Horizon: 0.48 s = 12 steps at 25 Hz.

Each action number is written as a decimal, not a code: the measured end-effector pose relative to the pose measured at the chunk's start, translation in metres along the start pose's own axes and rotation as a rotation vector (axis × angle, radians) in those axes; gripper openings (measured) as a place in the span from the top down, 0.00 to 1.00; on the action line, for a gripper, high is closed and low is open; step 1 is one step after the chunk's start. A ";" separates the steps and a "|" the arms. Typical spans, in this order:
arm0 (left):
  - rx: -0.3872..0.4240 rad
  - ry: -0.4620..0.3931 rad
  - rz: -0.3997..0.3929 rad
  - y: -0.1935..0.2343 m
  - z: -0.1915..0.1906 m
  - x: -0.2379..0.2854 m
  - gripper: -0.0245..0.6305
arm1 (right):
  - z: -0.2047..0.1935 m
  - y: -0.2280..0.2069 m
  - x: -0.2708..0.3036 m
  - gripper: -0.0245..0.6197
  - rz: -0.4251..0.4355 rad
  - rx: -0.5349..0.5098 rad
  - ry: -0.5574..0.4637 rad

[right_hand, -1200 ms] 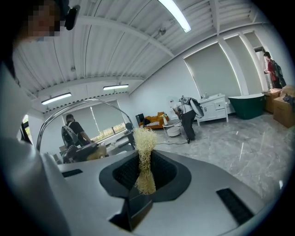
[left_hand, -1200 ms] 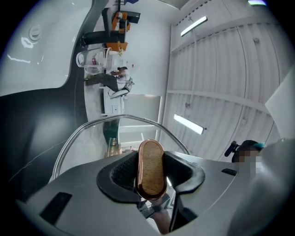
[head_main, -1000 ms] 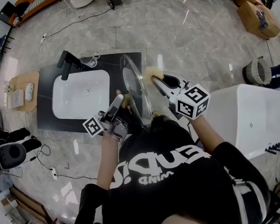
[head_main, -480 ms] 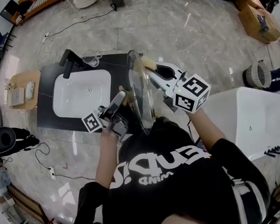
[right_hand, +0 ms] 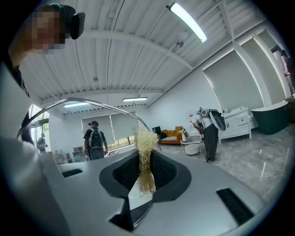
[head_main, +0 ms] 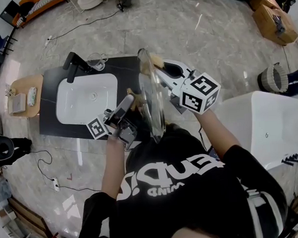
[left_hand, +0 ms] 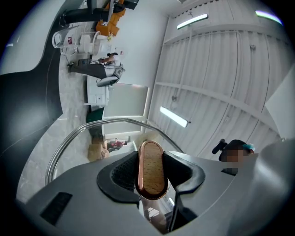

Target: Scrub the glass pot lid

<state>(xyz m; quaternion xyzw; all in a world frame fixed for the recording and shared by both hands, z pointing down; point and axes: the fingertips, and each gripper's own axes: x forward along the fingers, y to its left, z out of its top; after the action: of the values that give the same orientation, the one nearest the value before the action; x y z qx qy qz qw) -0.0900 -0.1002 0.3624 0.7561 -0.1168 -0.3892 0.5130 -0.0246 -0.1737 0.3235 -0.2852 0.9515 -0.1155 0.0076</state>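
Lid (head_main: 150, 91) and scrubber (head_main: 157, 61) raised, shirt lettering (head_main: 167, 177) unreadable

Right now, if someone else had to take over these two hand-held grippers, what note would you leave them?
Left gripper: shut on the oval wooden knob of the round glass pot lid, which stands on edge above the black counter, beside the white sink.
Right gripper: shut on a straw-coloured fibrous scrubber, at the lid's upper rim; contact unclear.
Done: both things gripped, scrubber at the lid.
Left: scrub both faces of the glass; how much is already clean can't be judged.
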 end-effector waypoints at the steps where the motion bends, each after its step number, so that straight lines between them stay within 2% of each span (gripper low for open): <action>1: -0.003 -0.001 -0.006 -0.001 0.000 0.000 0.69 | -0.001 -0.001 0.002 0.88 -0.005 0.001 0.001; 12: -0.009 -0.015 -0.029 -0.010 -0.001 -0.002 0.69 | -0.026 -0.016 0.022 0.88 -0.043 0.017 0.050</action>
<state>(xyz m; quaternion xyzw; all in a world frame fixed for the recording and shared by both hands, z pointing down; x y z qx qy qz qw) -0.0925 -0.0940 0.3552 0.7524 -0.1078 -0.4029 0.5099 -0.0369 -0.1931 0.3539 -0.3026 0.9439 -0.1310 -0.0164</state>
